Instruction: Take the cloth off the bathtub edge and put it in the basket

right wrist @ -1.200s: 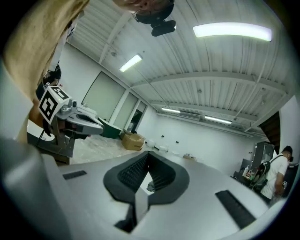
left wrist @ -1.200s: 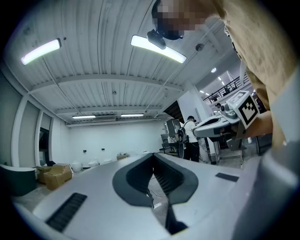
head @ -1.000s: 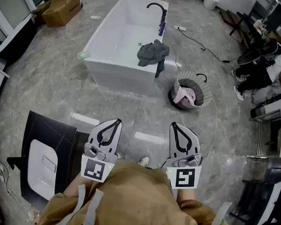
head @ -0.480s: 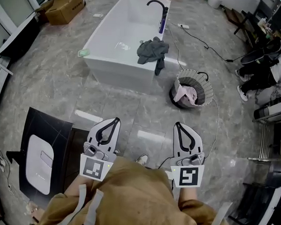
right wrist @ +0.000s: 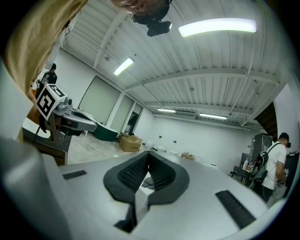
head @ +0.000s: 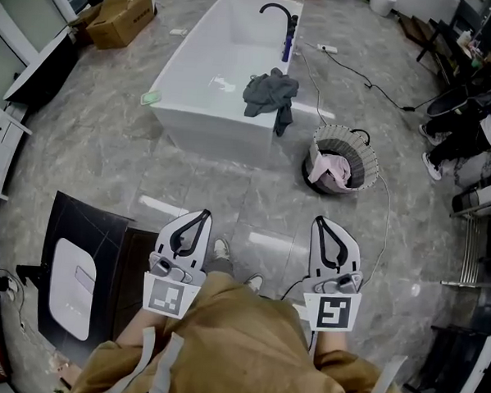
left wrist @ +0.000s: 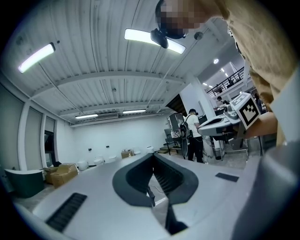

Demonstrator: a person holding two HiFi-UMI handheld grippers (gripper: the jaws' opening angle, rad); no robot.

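Open marble floor [head: 253,204] btwn your left gripper [head: 202,214], right gripper [head: 320,222] and the bathtub [head: 172,106]: straight lane fwd, nothing standing in it. Cloth [head: 270,93] hangs on tub's near-right edge, open from front and right side. Black faucet [head: 278,12] is on the same rim further back, well apart from cloth. Basket [head: 369,157] sits on floor just right of tub's near corner, narrow gap btwn them. Its top is open, w/ pink fabric [head: 329,170] inside. Cable [head: 387,219] loops from basket back toward you on right side of lane. Left: black panel [head: 104,225] on floor beside you. Far right: seated person [head: 471,113] and metal rack [head: 473,245], well apart from basket.
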